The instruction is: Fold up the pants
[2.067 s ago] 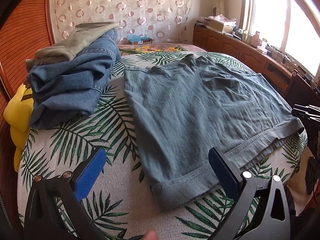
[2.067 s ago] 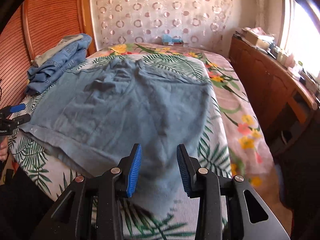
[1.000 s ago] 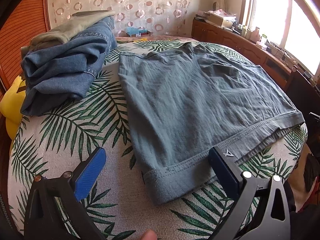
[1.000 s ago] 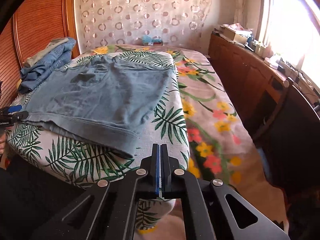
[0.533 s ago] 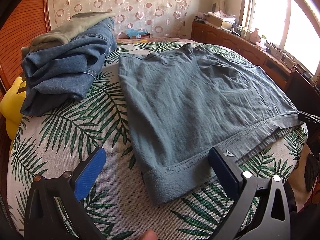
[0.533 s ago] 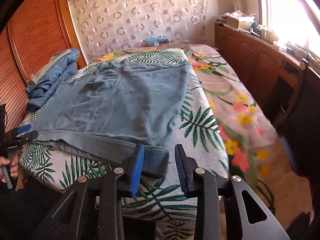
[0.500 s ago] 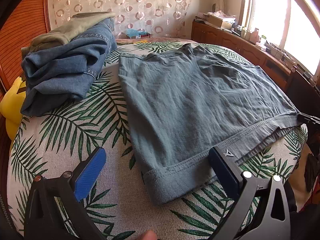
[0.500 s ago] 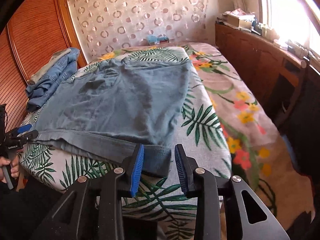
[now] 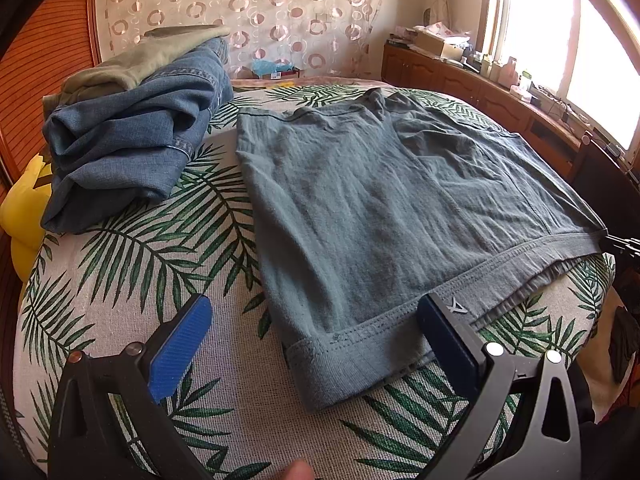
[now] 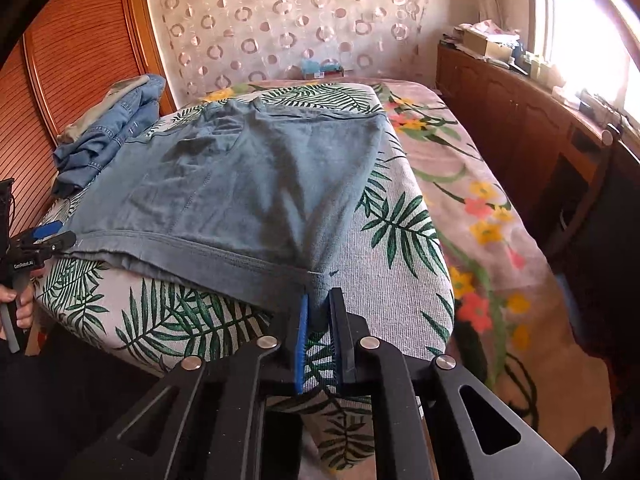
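Grey-blue pants (image 9: 380,208) lie flat on the leaf-print bed, hem edge toward me. My left gripper (image 9: 316,344) is open, its blue pads either side of the near-left hem corner, just above the bed. In the right wrist view the same pants (image 10: 248,184) spread across the bed. My right gripper (image 10: 318,320) is shut on the pants' near-right hem corner at the bed edge. The left gripper (image 10: 48,236) also shows there at the far-left hem corner.
A pile of folded jeans (image 9: 128,140) with an olive garment on top sits at the back left of the bed (image 9: 140,264). A yellow cushion (image 9: 24,208) lies beside it. A wooden sideboard (image 10: 520,120) runs under the window on the right.
My right gripper, open around the hem corner half a second ago, has closed on it. The left gripper has stayed open over the other corner.
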The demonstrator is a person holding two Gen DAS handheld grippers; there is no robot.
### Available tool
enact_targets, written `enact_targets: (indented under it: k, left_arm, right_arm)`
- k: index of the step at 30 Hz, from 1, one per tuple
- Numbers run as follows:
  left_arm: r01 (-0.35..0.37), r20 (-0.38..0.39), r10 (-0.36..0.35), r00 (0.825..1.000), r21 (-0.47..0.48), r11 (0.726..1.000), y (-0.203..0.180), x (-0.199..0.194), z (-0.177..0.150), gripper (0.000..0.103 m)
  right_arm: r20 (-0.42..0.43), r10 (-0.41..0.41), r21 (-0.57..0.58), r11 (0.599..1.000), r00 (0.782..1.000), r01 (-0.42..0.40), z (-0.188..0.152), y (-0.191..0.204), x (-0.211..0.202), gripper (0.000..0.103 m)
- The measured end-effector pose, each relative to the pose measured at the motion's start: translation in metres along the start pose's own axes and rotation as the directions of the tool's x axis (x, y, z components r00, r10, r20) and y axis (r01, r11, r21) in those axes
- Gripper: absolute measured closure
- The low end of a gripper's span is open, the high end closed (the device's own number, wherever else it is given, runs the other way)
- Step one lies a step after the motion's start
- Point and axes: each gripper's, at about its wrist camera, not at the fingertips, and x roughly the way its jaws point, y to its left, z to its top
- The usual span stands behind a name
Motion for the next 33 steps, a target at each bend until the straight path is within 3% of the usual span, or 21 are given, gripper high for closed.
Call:
enact_targets:
  k: [2,4,8,13,22,26,33]
  left_arm:
    - [-0.001,-0.003,0.001,1.000,0.001,1.000,0.000,0.000,0.000,0.000]
    - [-0.002,-0.008,0.002,1.000,0.002,1.000,0.000,-0.001,0.000,0.000]
    - [-0.004,-0.012,0.004,1.000,-0.018,1.000,0.004,-0.004,-0.001,0.001]
    - [0.006,0.007,-0.006,1.000,-0.041,0.999,0.013,-0.015,-0.004,0.001]
    - [0.036,0.030,-0.034,0.999,-0.069,0.997,0.023,-0.027,-0.005,0.027]
    - [0.048,0.006,-0.048,0.999,-0.068,0.997,0.021,-0.022,-0.010,0.042]
    - [0.036,0.012,-0.036,0.999,-0.037,0.999,0.015,-0.022,-0.013,0.047]
  right_arm:
    - [0.007,0.014,0.013,1.000,1.000,-0.014,0.001,-0.001,-0.002,0.093]
    - [0.017,0.009,0.010,1.000,1.000,-0.009,0.004,-0.001,-0.005,0.086]
    - [0.062,-0.024,0.011,1.000,0.998,0.023,0.010,0.000,-0.015,0.084]
    - [0.128,-0.017,0.026,1.000,0.992,0.013,0.017,0.010,-0.023,0.072]
    - [0.129,0.051,-0.010,0.999,0.990,-0.050,0.016,0.038,-0.002,0.067]
    - [0.111,0.053,-0.017,0.999,0.992,-0.052,0.014,0.036,0.007,0.067]
    - [0.083,0.047,-0.017,0.999,0.995,-0.046,0.016,0.033,0.021,0.067]
